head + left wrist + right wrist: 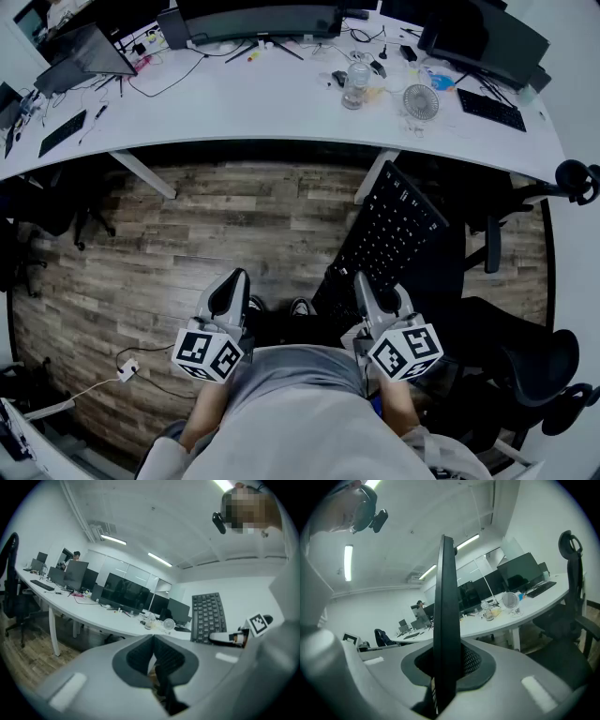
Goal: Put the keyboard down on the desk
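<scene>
A black keyboard [389, 234] hangs in the air over the wood floor, short of the white desk [234, 103]. My right gripper [372, 298] is shut on its near end. In the right gripper view the keyboard [444, 620] stands edge-on between the pads of the right gripper [445, 665]. My left gripper [228, 298] is close to my body, to the left of the keyboard, and touches nothing. In the left gripper view the left gripper [153, 654] has its pads together with nothing between them, and the keyboard [207, 617] shows key-side on at the right.
The desk carries monitors [258, 19], a clear bottle [355, 86], a small fan [420, 101], cables and another black keyboard [490, 109]. Black office chairs [525, 361] crowd the right side. Desk legs [142, 173] stand ahead. A white cable [103, 384] lies on the floor at left.
</scene>
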{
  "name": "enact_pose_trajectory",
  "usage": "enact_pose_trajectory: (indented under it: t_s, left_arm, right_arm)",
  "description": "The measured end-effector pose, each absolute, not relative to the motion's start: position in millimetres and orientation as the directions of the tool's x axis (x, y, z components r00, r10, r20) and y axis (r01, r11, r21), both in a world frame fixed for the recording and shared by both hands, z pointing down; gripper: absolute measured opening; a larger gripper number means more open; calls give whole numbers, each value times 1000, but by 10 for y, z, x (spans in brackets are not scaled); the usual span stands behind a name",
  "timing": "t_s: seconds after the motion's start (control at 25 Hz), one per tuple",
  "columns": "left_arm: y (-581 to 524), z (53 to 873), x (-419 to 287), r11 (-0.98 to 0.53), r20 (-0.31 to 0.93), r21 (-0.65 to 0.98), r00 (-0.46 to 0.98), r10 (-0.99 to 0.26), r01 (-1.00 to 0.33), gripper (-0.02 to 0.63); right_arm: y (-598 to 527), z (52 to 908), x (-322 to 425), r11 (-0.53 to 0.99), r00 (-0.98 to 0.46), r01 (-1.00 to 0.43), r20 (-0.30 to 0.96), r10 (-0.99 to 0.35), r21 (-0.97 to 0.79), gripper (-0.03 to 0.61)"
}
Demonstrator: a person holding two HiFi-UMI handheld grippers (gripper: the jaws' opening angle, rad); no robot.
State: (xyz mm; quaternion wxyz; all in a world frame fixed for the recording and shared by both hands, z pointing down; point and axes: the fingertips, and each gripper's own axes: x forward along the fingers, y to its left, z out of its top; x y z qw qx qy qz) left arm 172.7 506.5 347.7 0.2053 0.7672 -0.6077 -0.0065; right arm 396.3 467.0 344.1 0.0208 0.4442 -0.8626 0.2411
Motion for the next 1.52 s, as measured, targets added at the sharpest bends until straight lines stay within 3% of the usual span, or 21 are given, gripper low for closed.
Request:
enact_pose_trajectory:
  t_s: [0.68,1.52]
  left_arm:
    - [5058,3291,1701,-170,234,228,223,-946,-959,0]
    - [4436,3395,1280,-152,237,291,225,-945,-945,0]
  right_arm:
    - [4618,3549,3931,521,-628,-764,254,-736,-380,71]
    - [4004,3575,3519,503,-622,-772,304,-721,-387,72]
